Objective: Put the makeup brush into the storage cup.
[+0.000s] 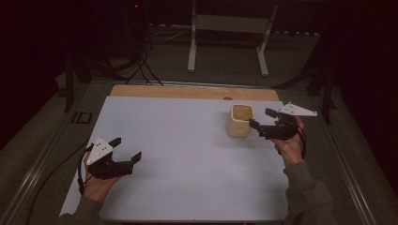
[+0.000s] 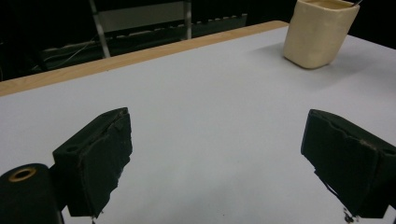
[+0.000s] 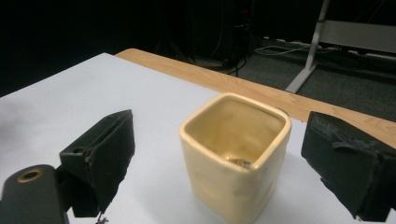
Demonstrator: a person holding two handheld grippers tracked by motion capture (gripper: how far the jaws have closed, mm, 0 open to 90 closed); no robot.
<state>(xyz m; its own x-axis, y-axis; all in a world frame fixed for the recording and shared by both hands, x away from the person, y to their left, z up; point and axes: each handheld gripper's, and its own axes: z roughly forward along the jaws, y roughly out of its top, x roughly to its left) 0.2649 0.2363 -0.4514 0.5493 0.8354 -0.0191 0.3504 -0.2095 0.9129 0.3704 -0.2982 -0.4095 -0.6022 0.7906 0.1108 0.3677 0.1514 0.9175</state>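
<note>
Cream cup [image 3: 235, 154] stands upright on the white table [image 1: 187, 154], toward its far right, squarish and glazed; I judge it rigid, slick and breakable, so I'd clamp two flat walls below the rim. My right gripper [image 1: 261, 121] is level just beside it, jaws spread either side. My left gripper [image 1: 126, 149] hangs well apart, jaws wide, holding nothing.

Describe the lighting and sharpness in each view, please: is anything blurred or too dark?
High view: dim, background nearly black, cup soft. Left gripper view: white mat evenly lit, near jaws slightly blurred. Right gripper view: cup fairly sharp, soft shadow on the mat beside it, dark background.
</note>
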